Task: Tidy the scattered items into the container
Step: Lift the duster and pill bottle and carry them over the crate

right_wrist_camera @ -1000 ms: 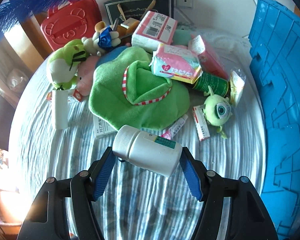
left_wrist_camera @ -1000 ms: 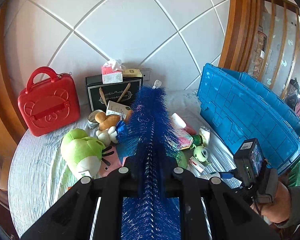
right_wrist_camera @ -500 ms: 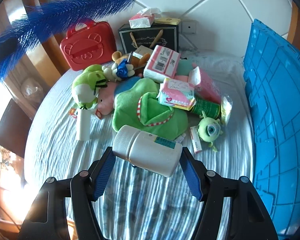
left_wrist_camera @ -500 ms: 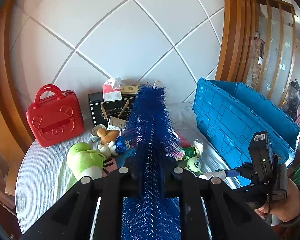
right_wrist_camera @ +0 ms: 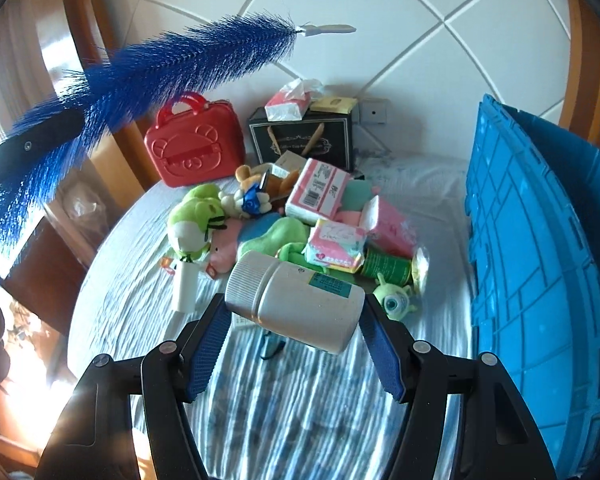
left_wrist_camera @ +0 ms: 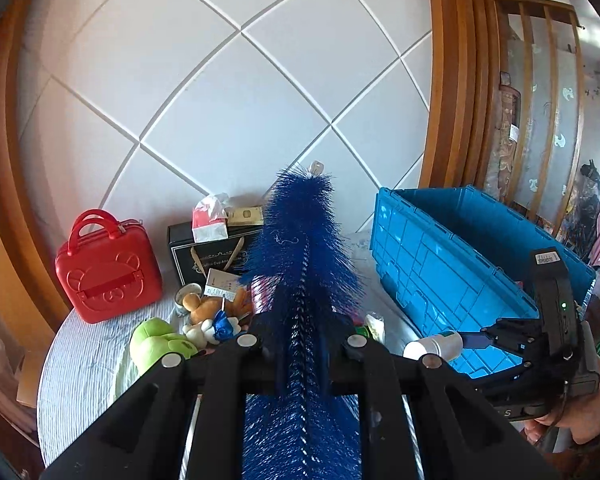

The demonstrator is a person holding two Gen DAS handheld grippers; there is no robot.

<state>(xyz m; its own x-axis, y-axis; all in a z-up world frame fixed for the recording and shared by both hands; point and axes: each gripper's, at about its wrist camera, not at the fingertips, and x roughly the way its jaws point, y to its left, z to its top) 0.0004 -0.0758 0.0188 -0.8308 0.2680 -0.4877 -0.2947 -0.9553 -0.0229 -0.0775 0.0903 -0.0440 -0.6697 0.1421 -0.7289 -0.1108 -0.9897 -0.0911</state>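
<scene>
My left gripper point(left_wrist_camera: 302, 344) is shut on a long blue bristle brush point(left_wrist_camera: 304, 264) and holds it high above the table; the brush also shows in the right wrist view point(right_wrist_camera: 160, 68). My right gripper point(right_wrist_camera: 294, 320) is shut on a white plastic bottle point(right_wrist_camera: 296, 300), lifted above the table; the bottle also shows in the left wrist view point(left_wrist_camera: 434, 346) beside the blue crate's wall. The open blue crate point(left_wrist_camera: 472, 264) stands at the right point(right_wrist_camera: 540, 280). A pile of plush toys and packets point(right_wrist_camera: 300, 220) lies mid-table.
A red bear case point(right_wrist_camera: 196, 148) and a black gift box point(right_wrist_camera: 304, 140) with a tissue pack point(right_wrist_camera: 292, 100) stand at the back by the wall. A green frog plush point(right_wrist_camera: 194, 220), a white tube point(right_wrist_camera: 184, 284) and a green one-eyed toy point(right_wrist_camera: 394, 300) lie on the striped cloth.
Both grippers have risen away from the table with their loads. The pile looks smaller and farther, and the crate's open inside has come into the left wrist view.
</scene>
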